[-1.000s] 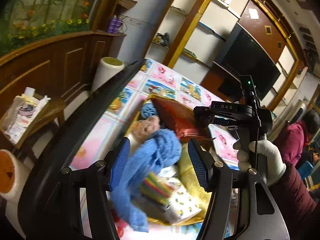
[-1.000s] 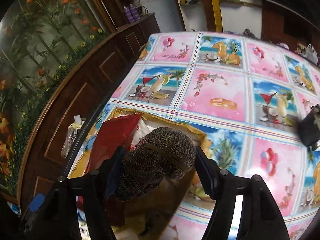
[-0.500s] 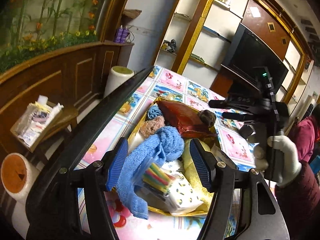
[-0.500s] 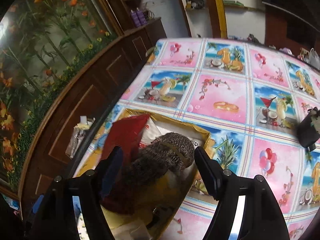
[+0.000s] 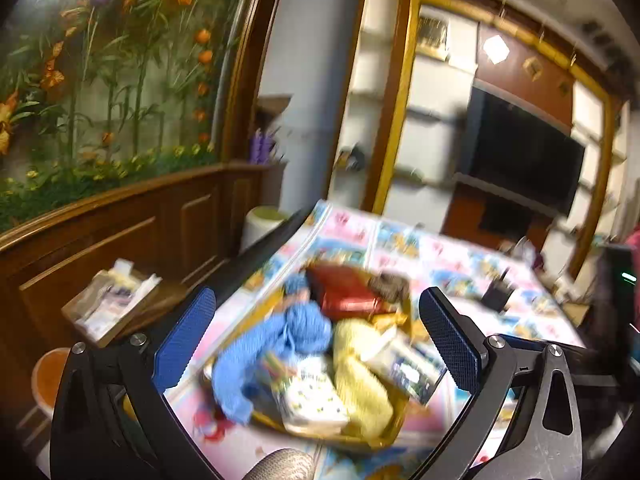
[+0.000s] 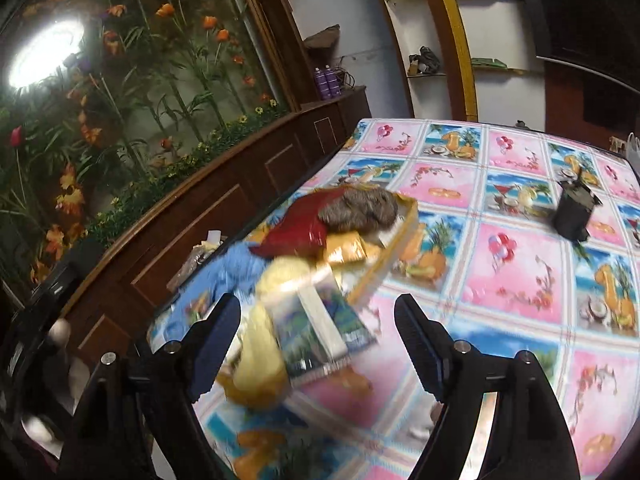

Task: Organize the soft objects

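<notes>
Both grippers stand wide and empty: our left gripper [image 5: 316,344] hangs above the near end of the tray [image 5: 360,438], and our right gripper [image 6: 318,340] hovers off the tray's near corner, over the counter [image 6: 520,280] with its tiled fruit-and-balloon cloth.

Between the left gripper's fingers we look down on the pile. A blue knit cloth [image 5: 276,344] drapes over the tray's near left rim, a yellow cloth [image 5: 360,376] lies just beside it, and a white spotted packet [image 5: 312,396] sits between them at the near edge. A printed packet [image 6: 316,328] leans over the near right rim. Farther in, a red pouch [image 6: 300,228] and a brown knit hat [image 6: 360,208] rest at the tray's far end, touching each other.

We judge the gathering nearly done: every soft thing we can see is already in the tray, and none lies loose on the cloth. What seems left is tucking in the 2 pieces that overhang.

Counted: 1 tray, 1 blue cloth, 1 yellow cloth, 1 hat, 1 red pouch, at least 2 packets; blur hides anything smaller. 1 black holder [image 6: 572,212] stands well apart toward the far right edge.
</notes>
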The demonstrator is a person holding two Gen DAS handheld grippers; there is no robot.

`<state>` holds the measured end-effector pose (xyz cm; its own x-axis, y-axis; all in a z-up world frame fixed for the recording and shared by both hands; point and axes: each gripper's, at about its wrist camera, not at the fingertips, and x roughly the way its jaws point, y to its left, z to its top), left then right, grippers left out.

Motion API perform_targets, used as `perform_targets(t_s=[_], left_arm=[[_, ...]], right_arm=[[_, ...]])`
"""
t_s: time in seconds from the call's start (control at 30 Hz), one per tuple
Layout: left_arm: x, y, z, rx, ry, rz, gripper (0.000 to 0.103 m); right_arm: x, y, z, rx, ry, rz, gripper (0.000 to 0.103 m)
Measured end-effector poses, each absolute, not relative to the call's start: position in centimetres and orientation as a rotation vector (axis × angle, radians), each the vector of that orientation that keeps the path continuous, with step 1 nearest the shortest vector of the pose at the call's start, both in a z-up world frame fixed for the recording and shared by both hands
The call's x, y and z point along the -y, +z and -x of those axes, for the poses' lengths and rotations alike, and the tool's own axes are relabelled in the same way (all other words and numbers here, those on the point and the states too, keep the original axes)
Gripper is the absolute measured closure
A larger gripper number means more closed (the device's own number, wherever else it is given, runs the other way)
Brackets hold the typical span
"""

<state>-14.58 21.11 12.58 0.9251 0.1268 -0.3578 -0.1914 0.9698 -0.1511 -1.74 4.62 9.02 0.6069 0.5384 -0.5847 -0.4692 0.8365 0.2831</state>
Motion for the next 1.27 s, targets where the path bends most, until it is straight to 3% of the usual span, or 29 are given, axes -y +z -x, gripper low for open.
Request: perform_targets(t_s=[0.5, 1.27], left_arm=[[-13.8, 10.5, 13.1, -0.496, 0.263, 0.028, 0.000], [-15.1, 9.3, 13.2, -0.550, 0.302, 0.033, 0.000]], right_arm=[[-0.7, 5.5, 5.4, -0.737, 0.499, -0.081, 0.023], [-3.7, 4.9, 6.7, -0.766, 0.528, -0.012, 0.023]])
